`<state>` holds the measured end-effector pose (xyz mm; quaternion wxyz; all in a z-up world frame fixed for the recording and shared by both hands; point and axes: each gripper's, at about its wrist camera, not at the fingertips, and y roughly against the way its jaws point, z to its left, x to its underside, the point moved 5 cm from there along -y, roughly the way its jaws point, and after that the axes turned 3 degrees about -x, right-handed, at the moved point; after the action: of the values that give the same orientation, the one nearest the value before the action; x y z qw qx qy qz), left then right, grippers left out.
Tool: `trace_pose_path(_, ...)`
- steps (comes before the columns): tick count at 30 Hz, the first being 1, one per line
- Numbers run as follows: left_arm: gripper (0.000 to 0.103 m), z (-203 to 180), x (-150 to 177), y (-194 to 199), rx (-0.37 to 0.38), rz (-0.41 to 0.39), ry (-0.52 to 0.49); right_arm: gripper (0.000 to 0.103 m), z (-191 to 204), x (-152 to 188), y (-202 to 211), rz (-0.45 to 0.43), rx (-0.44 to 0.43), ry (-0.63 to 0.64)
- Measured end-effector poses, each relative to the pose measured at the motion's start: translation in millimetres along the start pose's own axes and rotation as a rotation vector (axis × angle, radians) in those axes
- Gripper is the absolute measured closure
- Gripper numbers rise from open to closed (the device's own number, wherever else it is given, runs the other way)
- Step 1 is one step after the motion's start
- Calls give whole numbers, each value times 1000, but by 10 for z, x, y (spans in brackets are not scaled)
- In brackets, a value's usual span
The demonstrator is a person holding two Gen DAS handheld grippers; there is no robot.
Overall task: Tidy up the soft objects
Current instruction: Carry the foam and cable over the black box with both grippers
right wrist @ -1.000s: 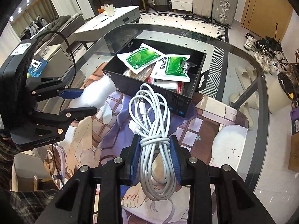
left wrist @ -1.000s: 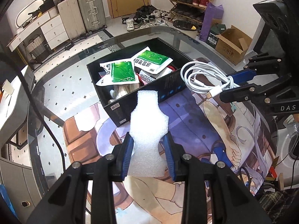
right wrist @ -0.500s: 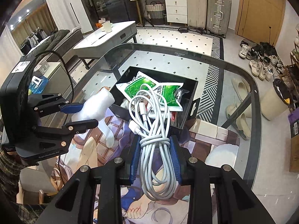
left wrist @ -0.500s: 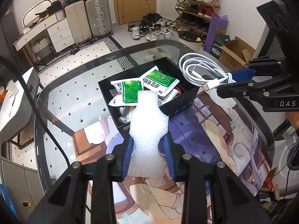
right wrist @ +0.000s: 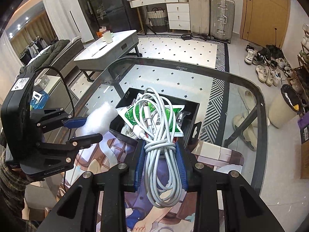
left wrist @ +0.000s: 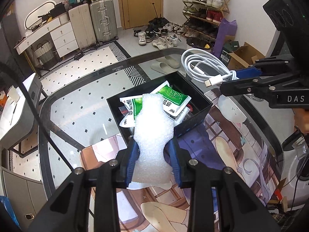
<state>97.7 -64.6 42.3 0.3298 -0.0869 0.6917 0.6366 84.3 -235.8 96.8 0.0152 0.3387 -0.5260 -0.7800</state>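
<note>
Foam piece (left wrist: 152,133), white and soft, is pinched at its narrow waist between the blue pads of my left gripper (left wrist: 153,160), and it is held in the air above the near edge of the black box (left wrist: 195,121). I see its upper part in front of the box opening in the left wrist view. My right gripper (right wrist: 160,166) is clamped on a coiled white cable (right wrist: 158,127); the pads press the bundle where a few turns are wrapped around it, and the loops hang out on both sides of the pads. In the right wrist view the upper loops and the plug lie over the open box, but I cannot tell if they touch what is inside.

The box stands on a printed mat (right wrist: 108,154) that covers the near part of a glass table (right wrist: 251,89). Inside the box I see white sachets with green labels (left wrist: 171,96) lying flat and partly one over the other. From each camera I see the other gripper off to the side, near the box and apart from it. A checked sleeve (right wrist: 11,185) shows at the lower left corner of the right wrist view
</note>
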Motion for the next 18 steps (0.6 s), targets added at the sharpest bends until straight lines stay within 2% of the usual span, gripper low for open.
trace_pose_path(18, 72, 213, -213, -152, 3, -11, 28, 72, -56, -281, -241, 2, -34, -22)
